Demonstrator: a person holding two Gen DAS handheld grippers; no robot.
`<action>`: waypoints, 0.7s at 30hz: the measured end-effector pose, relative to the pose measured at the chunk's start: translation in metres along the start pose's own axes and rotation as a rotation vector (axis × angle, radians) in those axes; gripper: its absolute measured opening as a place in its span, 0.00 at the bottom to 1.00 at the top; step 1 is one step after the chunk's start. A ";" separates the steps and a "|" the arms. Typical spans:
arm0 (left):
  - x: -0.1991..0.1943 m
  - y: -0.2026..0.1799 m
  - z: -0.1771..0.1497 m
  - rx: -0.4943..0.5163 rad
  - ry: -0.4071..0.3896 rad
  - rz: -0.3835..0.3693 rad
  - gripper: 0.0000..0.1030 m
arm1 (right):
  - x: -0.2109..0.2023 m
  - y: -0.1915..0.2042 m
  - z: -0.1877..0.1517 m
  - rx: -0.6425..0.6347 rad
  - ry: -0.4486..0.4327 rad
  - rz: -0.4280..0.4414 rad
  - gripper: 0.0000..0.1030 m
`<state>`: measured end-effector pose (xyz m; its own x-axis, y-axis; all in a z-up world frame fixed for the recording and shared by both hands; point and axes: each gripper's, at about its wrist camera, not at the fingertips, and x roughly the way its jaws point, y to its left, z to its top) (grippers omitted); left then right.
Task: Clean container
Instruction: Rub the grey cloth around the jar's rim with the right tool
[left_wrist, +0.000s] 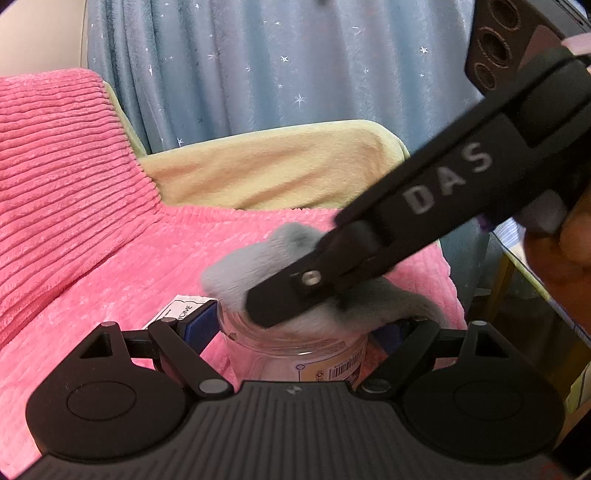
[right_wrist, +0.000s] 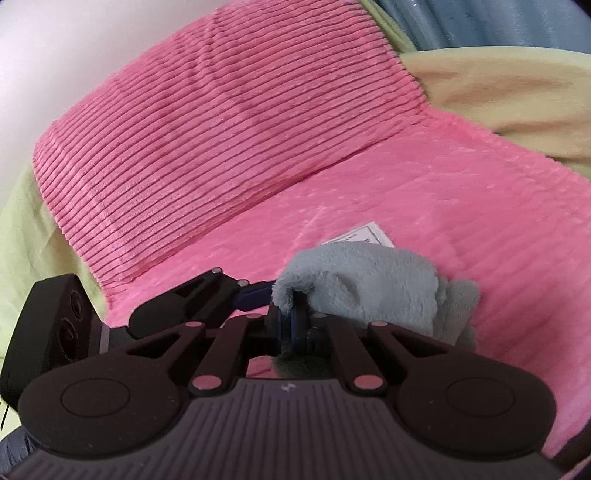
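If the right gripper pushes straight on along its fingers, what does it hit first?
The grey cloth it already pinches; behind that, probably the clear jar held by the left gripper, though depth is unclear.

Left gripper (left_wrist: 295, 328) clamped around jar, right gripper (right_wrist: 291, 325) angled down — pinching cloth

Pink ribbed blanket (left_wrist: 74, 177) w/ blue starred curtain (left_wrist: 258, 66) behind.

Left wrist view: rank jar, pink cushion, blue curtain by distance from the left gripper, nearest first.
1. Jar: between the left gripper fingers, gray cloth in its mouth.
2. Pink cushion: behind, left.
3. Blue curtain: farthest, along the back.
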<state>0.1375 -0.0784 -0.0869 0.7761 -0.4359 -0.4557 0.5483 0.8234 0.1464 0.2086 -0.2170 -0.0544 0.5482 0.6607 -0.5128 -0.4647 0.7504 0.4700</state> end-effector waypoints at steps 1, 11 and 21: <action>0.000 0.001 0.000 0.000 0.000 0.000 0.83 | 0.002 0.000 0.001 0.002 -0.003 0.001 0.01; 0.003 0.008 0.000 -0.002 -0.004 -0.008 0.83 | 0.008 -0.016 0.012 0.020 -0.051 -0.045 0.01; 0.003 0.005 -0.001 -0.001 -0.003 -0.003 0.83 | -0.017 -0.026 0.008 0.026 0.041 -0.025 0.02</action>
<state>0.1420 -0.0756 -0.0885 0.7751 -0.4397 -0.4538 0.5508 0.8221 0.1442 0.2167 -0.2474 -0.0522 0.5297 0.6426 -0.5536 -0.4327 0.7661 0.4752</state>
